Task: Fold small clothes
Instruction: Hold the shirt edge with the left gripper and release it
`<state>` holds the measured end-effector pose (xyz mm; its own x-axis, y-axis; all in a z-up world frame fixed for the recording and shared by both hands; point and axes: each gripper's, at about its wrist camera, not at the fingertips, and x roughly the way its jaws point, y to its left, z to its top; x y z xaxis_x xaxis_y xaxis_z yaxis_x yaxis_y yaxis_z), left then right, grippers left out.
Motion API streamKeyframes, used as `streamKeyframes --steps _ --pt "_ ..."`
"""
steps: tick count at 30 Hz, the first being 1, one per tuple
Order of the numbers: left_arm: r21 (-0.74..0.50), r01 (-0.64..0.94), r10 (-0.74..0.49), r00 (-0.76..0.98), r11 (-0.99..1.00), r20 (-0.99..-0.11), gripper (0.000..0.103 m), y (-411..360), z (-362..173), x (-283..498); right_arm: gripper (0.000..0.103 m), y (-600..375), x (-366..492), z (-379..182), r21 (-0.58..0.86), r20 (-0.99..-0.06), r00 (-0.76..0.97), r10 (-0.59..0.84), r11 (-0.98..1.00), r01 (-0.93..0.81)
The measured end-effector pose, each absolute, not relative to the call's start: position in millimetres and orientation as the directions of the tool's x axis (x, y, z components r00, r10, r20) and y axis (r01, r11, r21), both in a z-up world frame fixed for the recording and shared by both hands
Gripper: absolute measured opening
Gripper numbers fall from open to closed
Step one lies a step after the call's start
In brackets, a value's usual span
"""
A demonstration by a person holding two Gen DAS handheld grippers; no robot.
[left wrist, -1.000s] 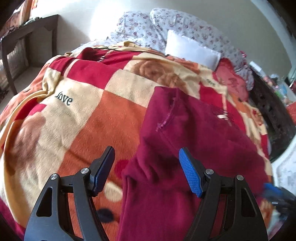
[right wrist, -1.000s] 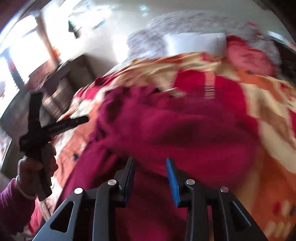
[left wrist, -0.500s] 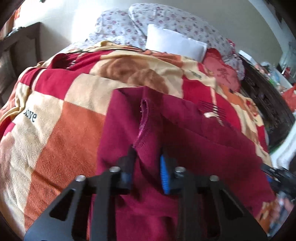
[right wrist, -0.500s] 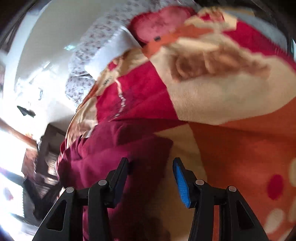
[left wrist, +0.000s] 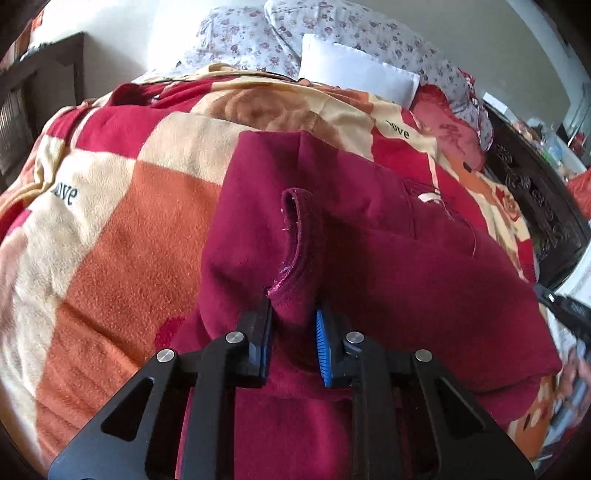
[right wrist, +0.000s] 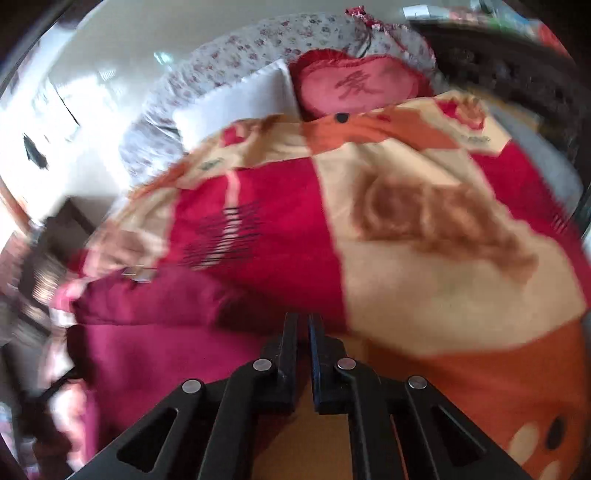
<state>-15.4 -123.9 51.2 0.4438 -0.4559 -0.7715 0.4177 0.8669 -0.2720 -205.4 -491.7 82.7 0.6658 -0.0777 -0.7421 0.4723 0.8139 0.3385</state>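
Observation:
A dark maroon garment [left wrist: 388,258] lies on a checked red, orange and cream blanket [left wrist: 110,229] on a bed. My left gripper [left wrist: 293,325] is shut on a raised fold of the garment at a hemmed opening. In the right wrist view the garment [right wrist: 159,332] lies at the lower left. My right gripper [right wrist: 303,332] has its jaws almost together at the garment's right edge; the blurred view does not show whether cloth is pinched between them.
Floral pillows [left wrist: 332,33], a white pillow [left wrist: 354,74] and a red cushion [right wrist: 358,85] lie at the bed's head. A dark carved bed frame [left wrist: 535,195] stands on the right, dark wooden furniture [left wrist: 37,92] at the left.
My left gripper closed on a fold of the maroon garment and lifted it slightly. My right gripper swung to the garment's right edge and its jaws closed.

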Motion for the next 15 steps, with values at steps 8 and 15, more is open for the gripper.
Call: streamKeyframes --steps 8,15 --pt "-0.271 0.425 -0.461 0.447 0.864 -0.767 0.019 -120 56 -18 0.054 -412 -282 97 0.271 -0.730 0.684 0.018 0.926 0.265" --pt "-0.264 0.417 -0.452 0.459 0.870 -0.765 0.019 -120 60 -22 0.054 -390 -264 68 0.313 -0.734 0.679 0.024 0.899 0.307"
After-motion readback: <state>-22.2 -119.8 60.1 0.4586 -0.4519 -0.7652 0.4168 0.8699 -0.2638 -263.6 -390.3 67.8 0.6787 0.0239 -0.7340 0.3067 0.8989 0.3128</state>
